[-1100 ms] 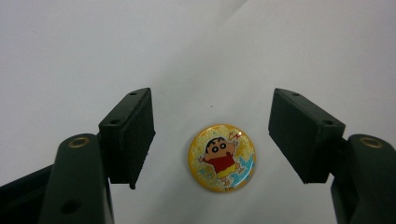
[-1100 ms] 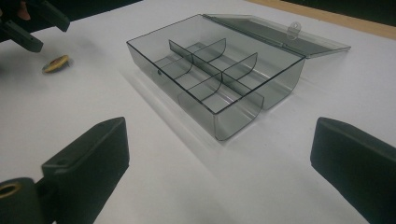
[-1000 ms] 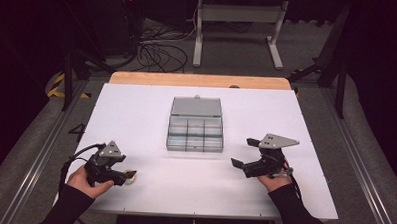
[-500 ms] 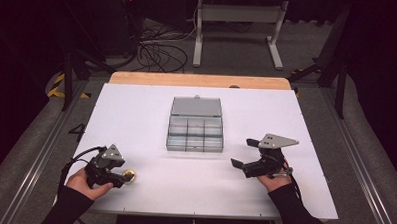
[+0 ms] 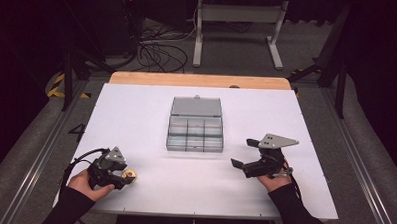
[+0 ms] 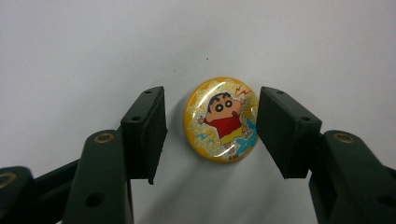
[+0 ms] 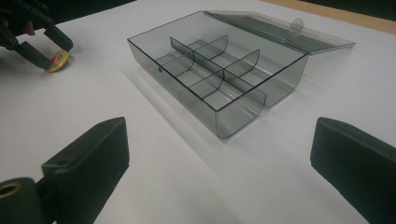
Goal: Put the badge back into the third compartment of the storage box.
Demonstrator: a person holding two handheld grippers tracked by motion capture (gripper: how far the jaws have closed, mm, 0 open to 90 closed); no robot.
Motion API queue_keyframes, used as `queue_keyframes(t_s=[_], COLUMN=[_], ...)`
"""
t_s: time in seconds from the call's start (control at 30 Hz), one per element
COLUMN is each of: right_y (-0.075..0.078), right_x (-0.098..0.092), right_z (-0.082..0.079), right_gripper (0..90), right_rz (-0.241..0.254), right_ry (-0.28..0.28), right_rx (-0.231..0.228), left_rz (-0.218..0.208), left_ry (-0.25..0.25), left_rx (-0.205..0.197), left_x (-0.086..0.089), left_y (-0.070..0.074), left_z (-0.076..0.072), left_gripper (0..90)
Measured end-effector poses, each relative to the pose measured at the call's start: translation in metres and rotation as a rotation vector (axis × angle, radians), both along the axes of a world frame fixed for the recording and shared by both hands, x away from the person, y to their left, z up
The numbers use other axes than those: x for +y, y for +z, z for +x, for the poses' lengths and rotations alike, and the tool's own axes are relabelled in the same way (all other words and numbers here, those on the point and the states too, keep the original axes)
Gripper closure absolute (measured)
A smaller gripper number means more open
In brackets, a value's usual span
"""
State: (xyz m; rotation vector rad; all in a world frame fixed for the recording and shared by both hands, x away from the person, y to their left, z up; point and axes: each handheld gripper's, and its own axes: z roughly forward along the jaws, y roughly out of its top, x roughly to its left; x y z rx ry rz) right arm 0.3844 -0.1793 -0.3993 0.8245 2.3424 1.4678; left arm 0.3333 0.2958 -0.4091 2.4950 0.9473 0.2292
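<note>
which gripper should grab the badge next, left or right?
Left. The left gripper already straddles the badge, jaws just closing, small gaps each side. The right gripper sits open beyond the box.

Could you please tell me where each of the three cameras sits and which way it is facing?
High view: above the person's side, facing forward and down on the white table; both forearms, left gripper, right gripper.
Left gripper view: on the left gripper, facing down on the badge between its open jaws.
Right gripper view: on the right gripper, facing across the table at the open divided box.
Shared: high and right gripper views both show box, badge and left gripper.
</note>
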Motion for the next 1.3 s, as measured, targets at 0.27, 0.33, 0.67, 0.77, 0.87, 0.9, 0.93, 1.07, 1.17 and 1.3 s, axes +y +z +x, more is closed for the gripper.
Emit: queue_keyframes(t_s=[0.27,0.33,0.67,0.77,0.87,0.9,0.93,1.07,1.17,1.3], right_y=[0.0,0.0,-0.001,-0.001,-0.001,-0.001,-0.001,-0.001,-0.001,-0.001], right_x=[0.0,0.0,0.001,0.001,0.001,0.001,0.001,0.001,0.001,0.002], right_z=[0.0,0.0,0.0,0.0,0.0,0.0,0.0,0.0,0.0,0.0], right_gripper=[5.3,5.3,5.4,5.5,5.9,6.0,6.0,6.1,6.2,6.2], right_rz=[-0.001,-0.001,-0.008,-0.008,-0.01,-0.013,-0.015,-0.013,-0.012,-0.015], right_ry=[0.002,0.001,-0.003,-0.003,-0.004,-0.004,-0.003,-0.002,-0.001,0.0], right_rx=[0.001,0.002,0.001,0.002,0.001,0.001,0.0,0.0,-0.002,-0.001], left_rz=[0.031,0.035,0.008,0.013,0.003,-0.006,-0.008,-0.034,-0.044,-0.06], left_ry=[-0.007,-0.006,0.008,0.005,-0.004,-0.01,-0.01,-0.039,-0.062,-0.08], left_rx=[0.008,0.007,-0.022,-0.043,-0.048,-0.043,-0.043,-0.028,-0.016,0.01], left_x=[-0.004,-0.004,-0.001,-0.002,-0.002,-0.002,-0.002,-0.002,-0.004,-0.004], left_y=[-0.003,-0.002,0.008,0.011,0.015,0.016,0.016,0.021,0.023,0.024], left_z=[0.0,0.0,-0.004,-0.006,-0.008,-0.008,-0.009,-0.012,-0.013,-0.014], left_gripper=[47.4,47.6,64.2,68.0,72.9,74.4,75.5,80.5,83.3,85.2])
